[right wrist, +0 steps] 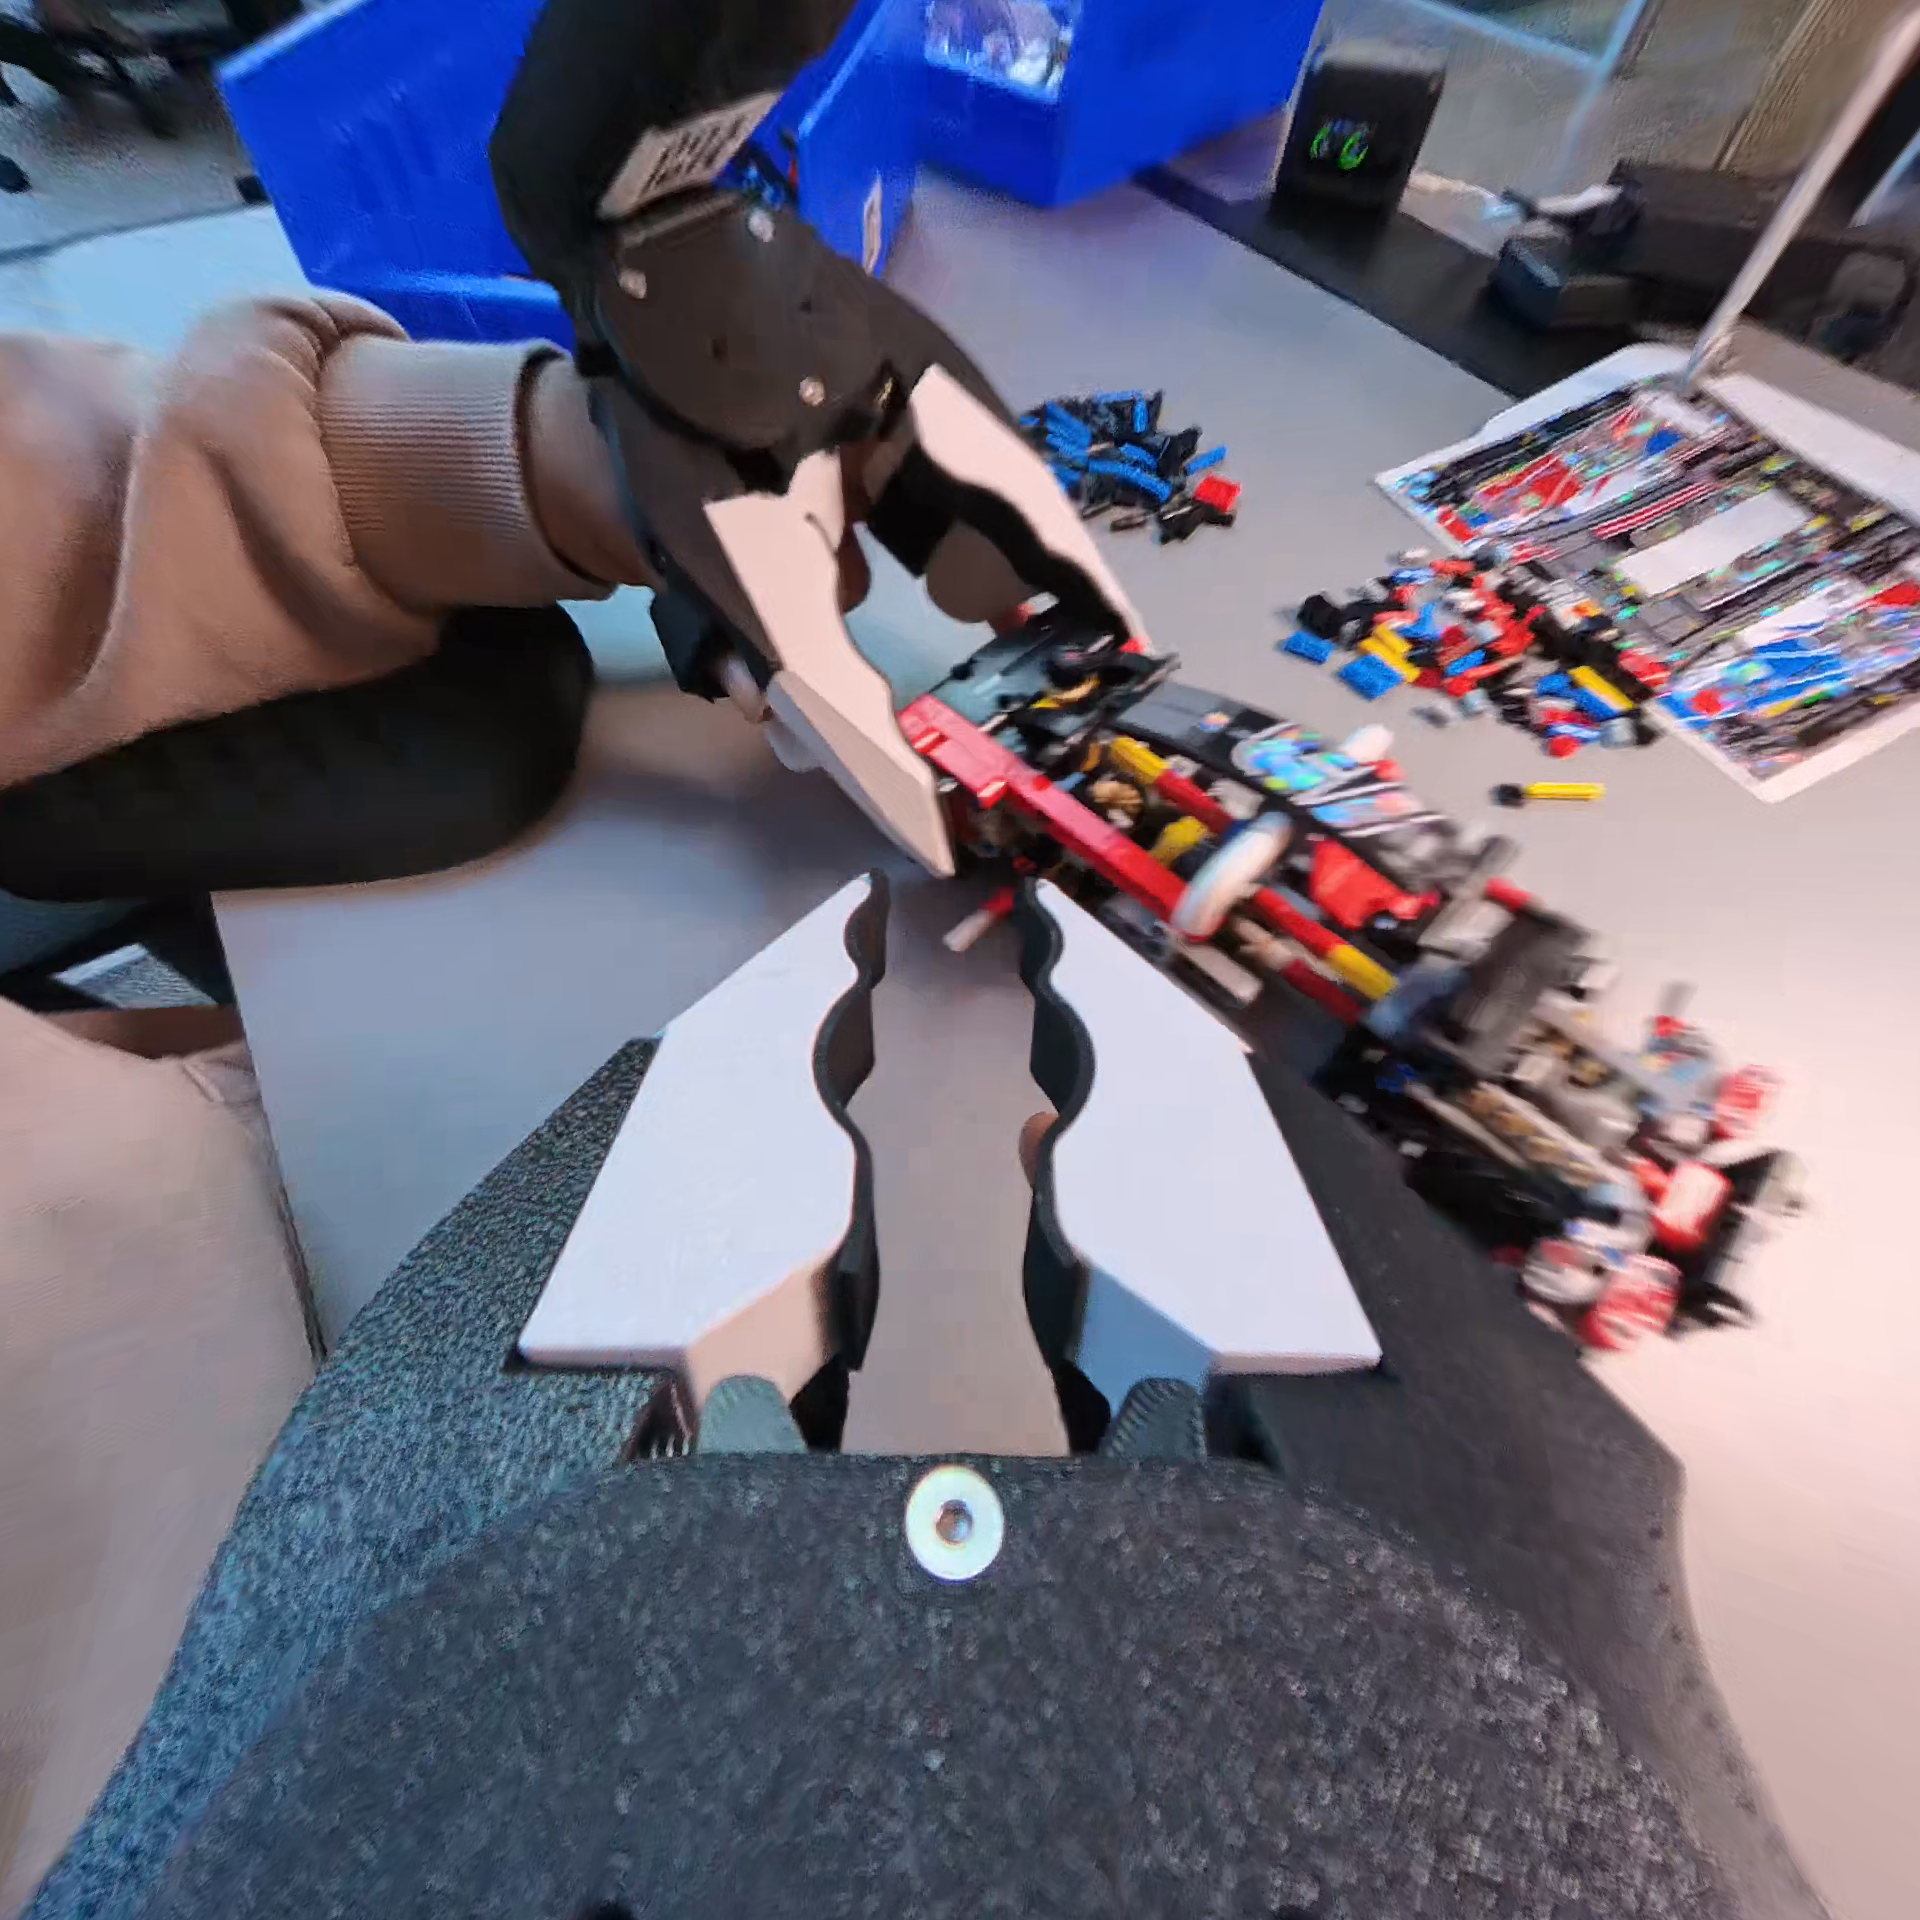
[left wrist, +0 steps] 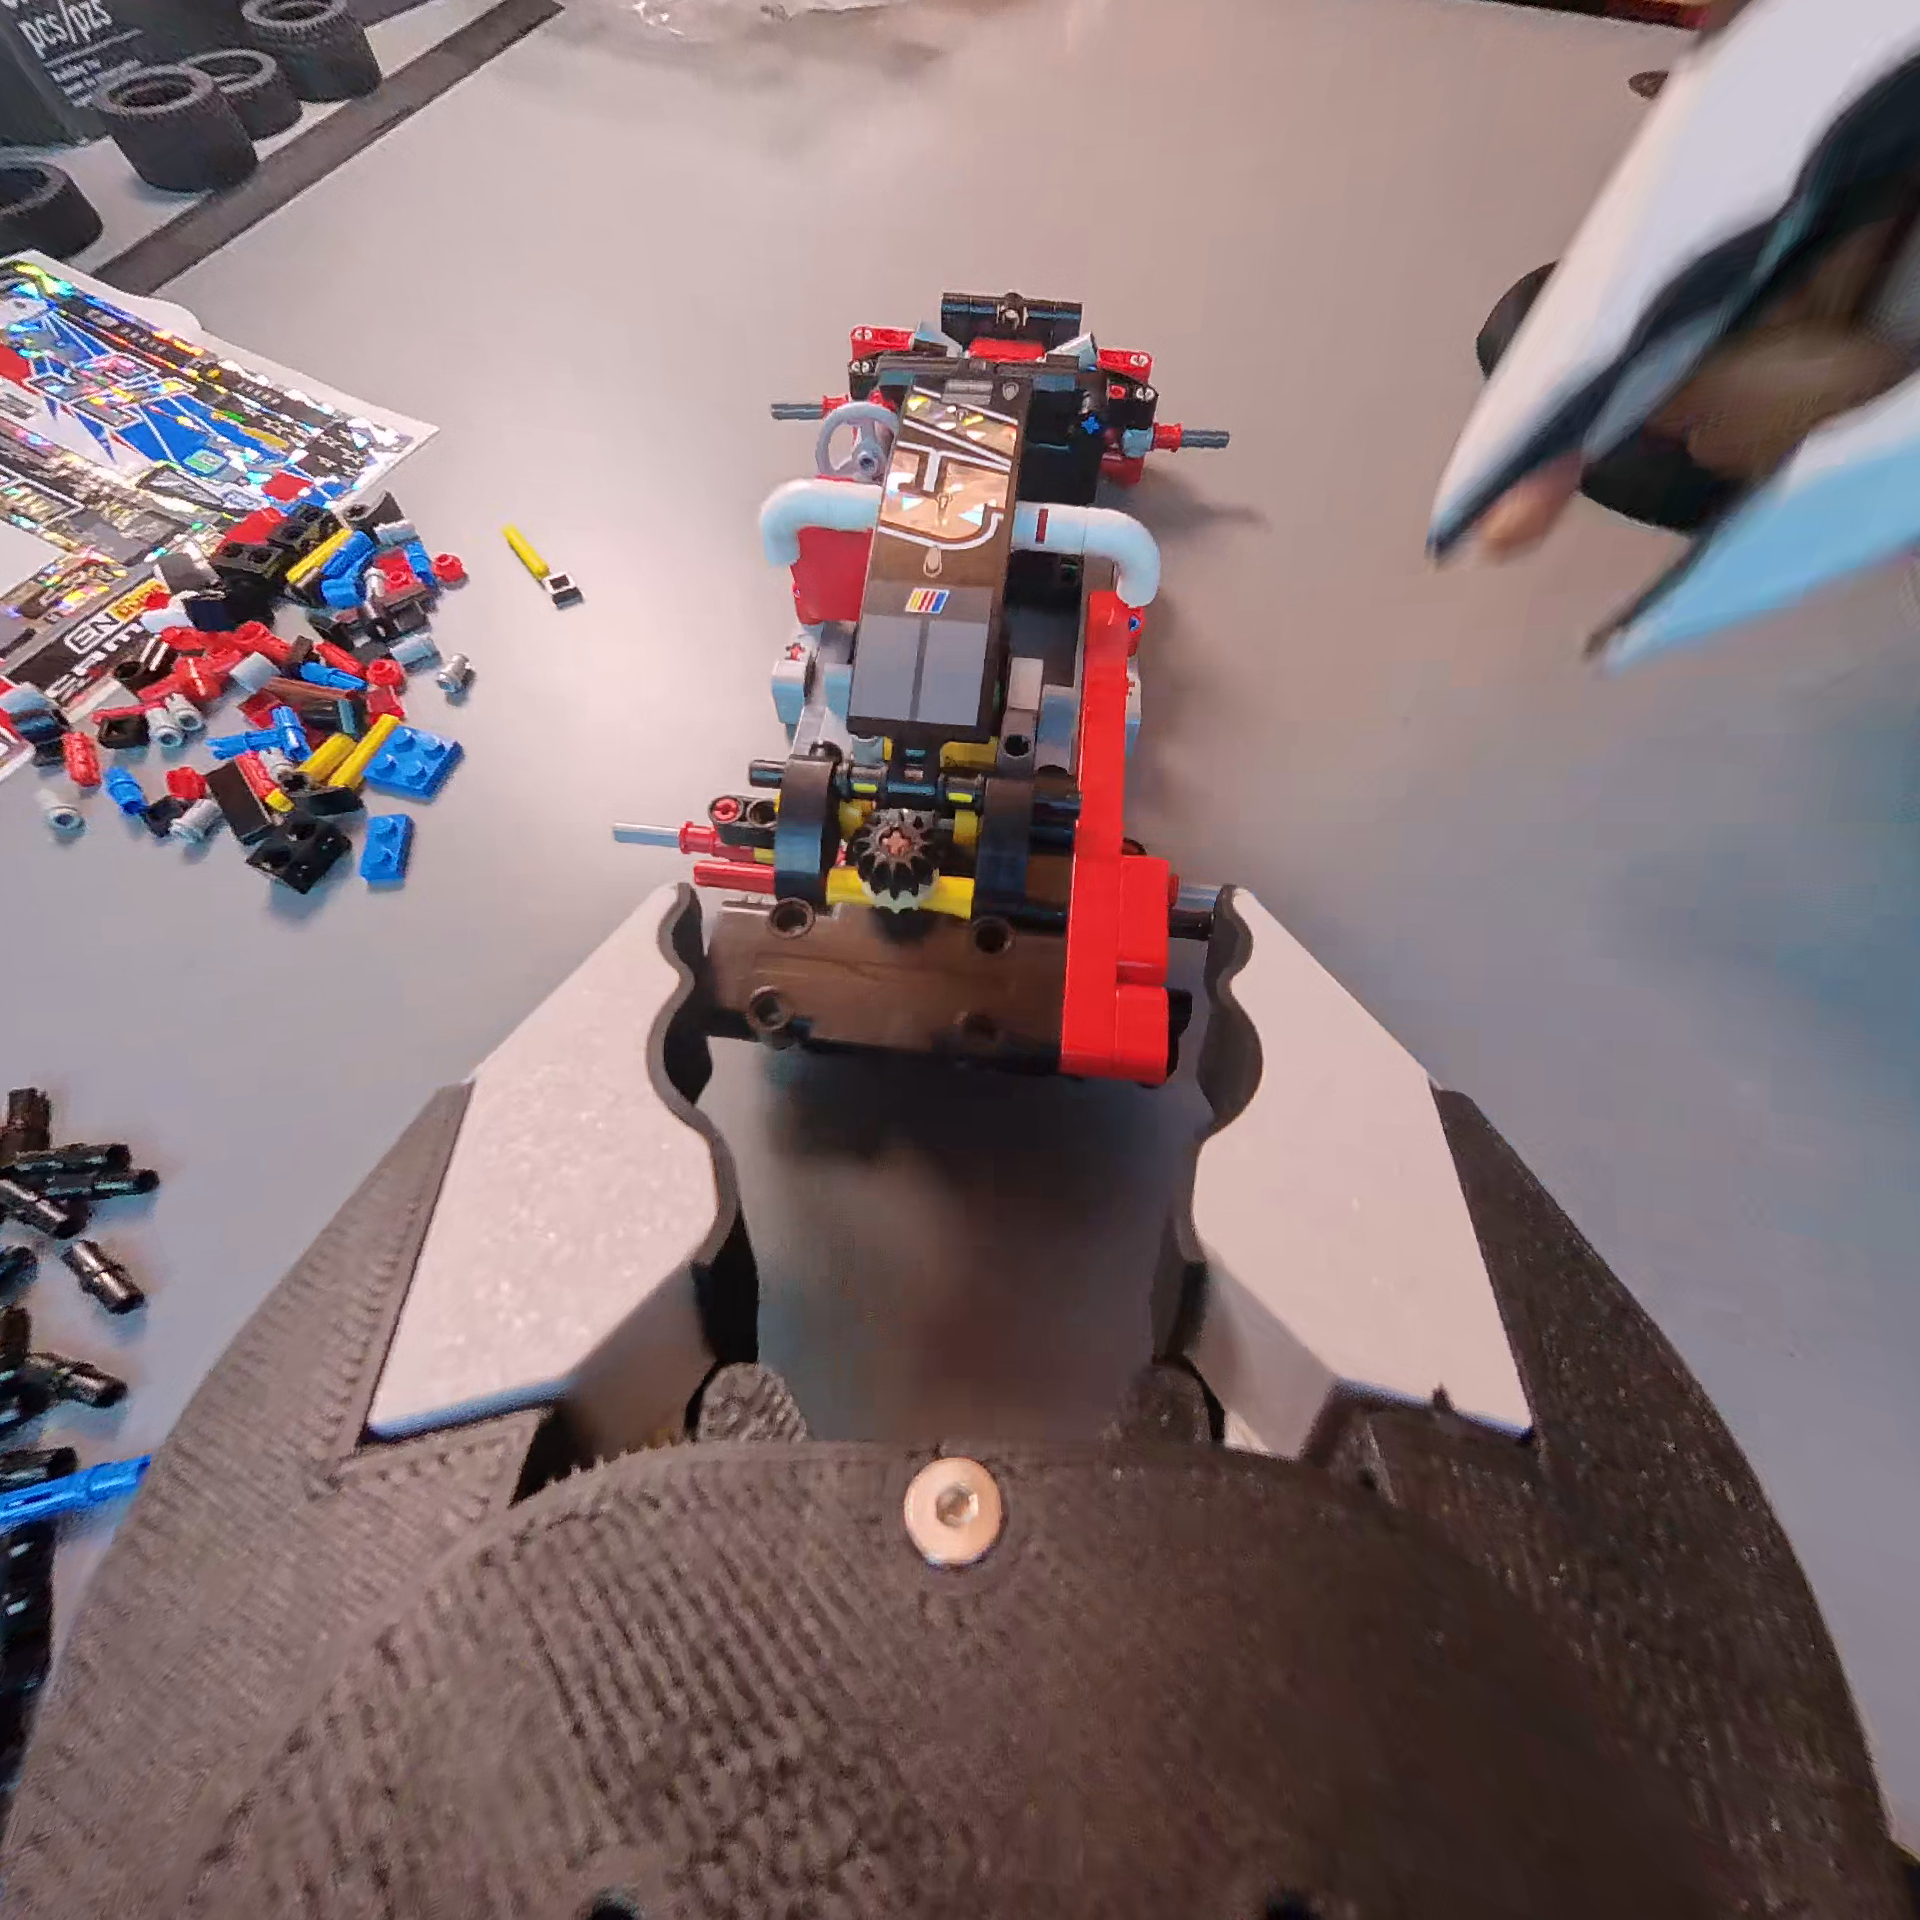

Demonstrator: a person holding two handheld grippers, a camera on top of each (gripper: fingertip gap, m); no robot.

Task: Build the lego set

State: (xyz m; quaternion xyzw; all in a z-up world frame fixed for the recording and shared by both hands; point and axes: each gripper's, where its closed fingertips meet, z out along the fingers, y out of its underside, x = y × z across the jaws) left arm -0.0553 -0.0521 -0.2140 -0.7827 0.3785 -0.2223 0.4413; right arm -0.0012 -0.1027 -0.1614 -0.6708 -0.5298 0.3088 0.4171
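Note:
A half-built lego car [left wrist: 935, 623] in red, black and grey lies on the grey table [left wrist: 1455, 1039], its rear end toward me. My left gripper [left wrist: 956, 914] is closed on that rear end, one finger against each side. In the right wrist view the car [right wrist: 1247, 883] runs away to the right, with the left gripper [right wrist: 1029, 738] clamped on its near end. My right gripper [right wrist: 954, 894] is open and empty, its tips just short of a small axle that sticks out of the car's side. It shows blurred at the upper right of the left wrist view [left wrist: 1517, 597].
A pile of small loose pieces [left wrist: 281, 665] lies left of the car on a shiny sticker sheet [left wrist: 135, 436]. A yellow axle [left wrist: 528, 551] lies apart. Black tyres [left wrist: 177, 125] stand far left, black pins [left wrist: 62, 1247] near left. Blue bins [right wrist: 416, 156] and a person's sleeve [right wrist: 260, 499] are behind. It is some 15 cm from my left tips to the yellow axle [left wrist: 528, 551]. Seen from the right wrist view [right wrist: 1563, 792] as well.

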